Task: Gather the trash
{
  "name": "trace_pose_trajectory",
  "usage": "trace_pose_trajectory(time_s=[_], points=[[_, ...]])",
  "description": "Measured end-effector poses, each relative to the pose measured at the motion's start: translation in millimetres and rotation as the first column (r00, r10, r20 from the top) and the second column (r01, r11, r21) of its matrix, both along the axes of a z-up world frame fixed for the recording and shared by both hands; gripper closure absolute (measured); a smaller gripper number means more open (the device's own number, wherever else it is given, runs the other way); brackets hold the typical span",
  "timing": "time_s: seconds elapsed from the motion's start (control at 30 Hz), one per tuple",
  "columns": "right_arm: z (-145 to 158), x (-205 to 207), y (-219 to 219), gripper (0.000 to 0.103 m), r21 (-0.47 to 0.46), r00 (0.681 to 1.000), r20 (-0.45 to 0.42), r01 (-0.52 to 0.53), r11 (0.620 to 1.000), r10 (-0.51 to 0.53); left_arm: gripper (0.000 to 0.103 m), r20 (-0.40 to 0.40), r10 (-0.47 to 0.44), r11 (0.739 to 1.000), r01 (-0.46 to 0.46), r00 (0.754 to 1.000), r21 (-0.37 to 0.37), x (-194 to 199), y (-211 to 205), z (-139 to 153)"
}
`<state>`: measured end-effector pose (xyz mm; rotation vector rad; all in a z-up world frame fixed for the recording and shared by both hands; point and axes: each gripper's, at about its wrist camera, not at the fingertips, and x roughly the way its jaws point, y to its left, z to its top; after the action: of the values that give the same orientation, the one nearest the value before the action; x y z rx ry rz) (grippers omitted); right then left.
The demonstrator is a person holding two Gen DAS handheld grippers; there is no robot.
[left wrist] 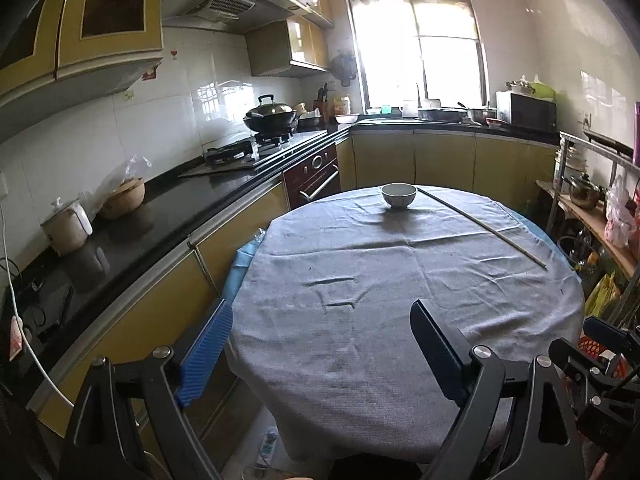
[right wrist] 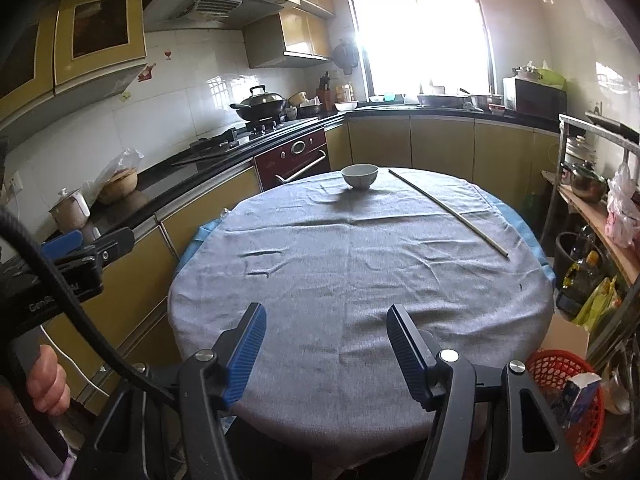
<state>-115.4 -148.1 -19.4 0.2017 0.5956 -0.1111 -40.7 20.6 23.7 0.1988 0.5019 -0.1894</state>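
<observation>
A round table with a grey cloth fills both views. A white bowl stands at its far side. A long thin stick lies to the bowl's right. A red mesh basket holding a small carton sits on the floor at the table's right. My left gripper is open and empty over the near left edge. My right gripper is open and empty over the near edge.
A black counter with stove, wok and clay pots runs along the left and back. A metal shelf with pots and bags stands on the right. The other gripper shows at each view's side.
</observation>
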Motion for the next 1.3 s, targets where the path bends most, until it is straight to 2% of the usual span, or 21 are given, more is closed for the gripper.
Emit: trace_pose_trajectory(time_s=[0.17, 1.03, 1.3], points=[[-3, -6, -3, 0.037, 0.005, 1.000, 0.006, 0.000, 1.000, 0.000, 0.012, 0.017, -0.012, 1.000, 0.012, 1.000, 0.021, -6, -9, 1], [-1, -15, -11, 0.034, 0.018, 0.999, 0.038, 0.019, 1.000, -0.020, 0.012, 0.027, -0.018, 1.000, 0.017, 0.999, 0.014, -14, -14, 6], [-8, -14, -17, 0.033, 0.053, 0.999, 0.032, 0.033, 0.998, -0.035, 0.012, 0.024, -0.021, 0.998, 0.020, 0.999, 0.051, -16, -18, 2]])
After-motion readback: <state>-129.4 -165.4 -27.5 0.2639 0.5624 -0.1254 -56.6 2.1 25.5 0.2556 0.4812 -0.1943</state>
